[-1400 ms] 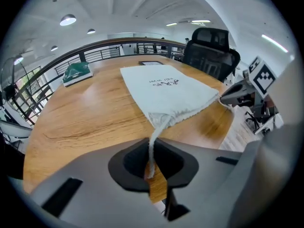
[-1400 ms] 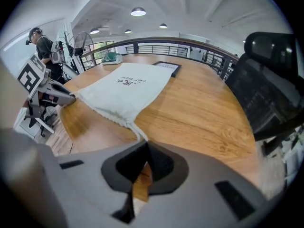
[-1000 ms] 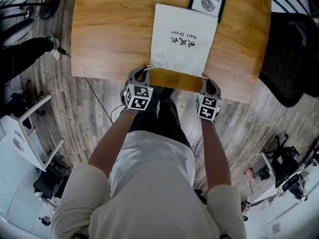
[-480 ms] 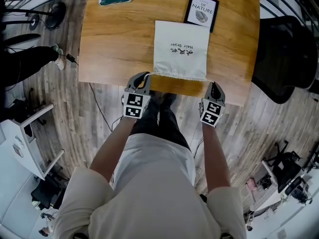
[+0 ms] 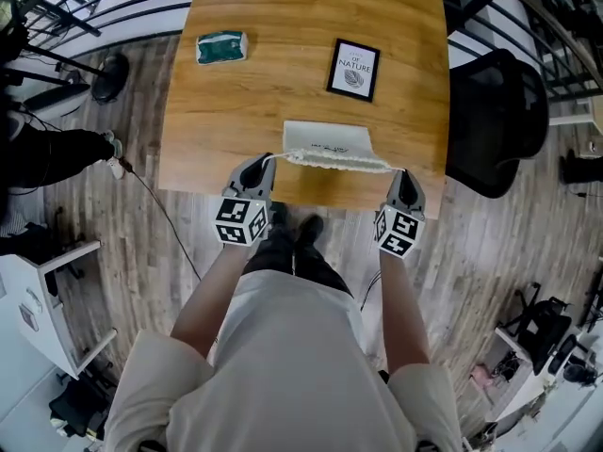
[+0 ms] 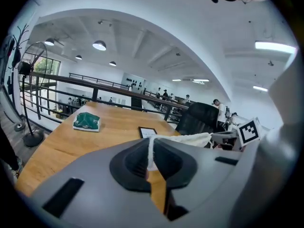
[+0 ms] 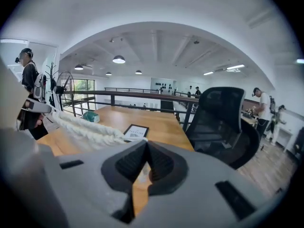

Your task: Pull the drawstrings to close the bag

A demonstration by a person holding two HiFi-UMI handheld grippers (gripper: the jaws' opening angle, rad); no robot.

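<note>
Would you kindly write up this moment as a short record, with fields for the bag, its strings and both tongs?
bag: white cloth, on the wooden table near its front edge
bag mouth: bunched into a ruffle between the two tongs
left tongs: shut on the left drawstring
right tongs: shut on the right drawstring
pull: outward, one string to each side
other items: framed card and green packet farther back; black chair at the right

The table (image 5: 236,111) is finished in smooth, low-sheen wood. On it, the bag (image 5: 325,139) is made of matt white cloth, its drawstring (image 6: 151,153) of white cord. Beside the table, a chair (image 5: 495,111) is covered in black mesh; the floor (image 5: 490,243) is laid in matt grey planks.
</note>
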